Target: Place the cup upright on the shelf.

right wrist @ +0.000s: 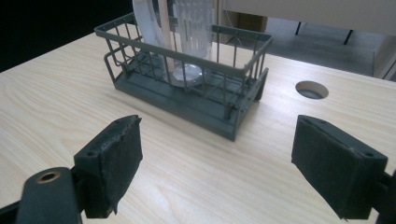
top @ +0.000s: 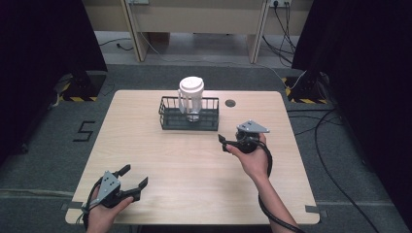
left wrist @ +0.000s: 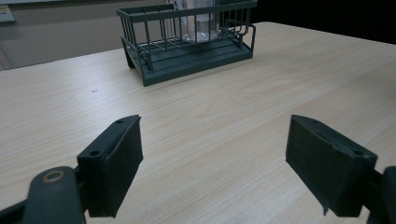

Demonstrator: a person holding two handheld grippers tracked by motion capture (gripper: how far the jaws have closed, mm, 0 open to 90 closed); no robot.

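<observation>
A dark wire basket sits toward the far middle of the wooden table, and a clear tumbler with a white lid stands upright inside it, its base on the basket floor and its body rising well above the rim; the basket probably serves to keep the tall cup from tipping. The right gripper hovers just off the basket's near right corner, jaws spread wide with nothing between them, and its own view looks straight at the basket's corner with the cup behind the wires, so it seems placed to reach in next. The left gripper hangs near the table's near left edge, well apart from the basket, jaws likewise spread and empty, likely waiting in reserve. A round cable hole lies in the tabletop just right of the basket. The cup sits ahead of both pairs of jaws, between neither
</observation>
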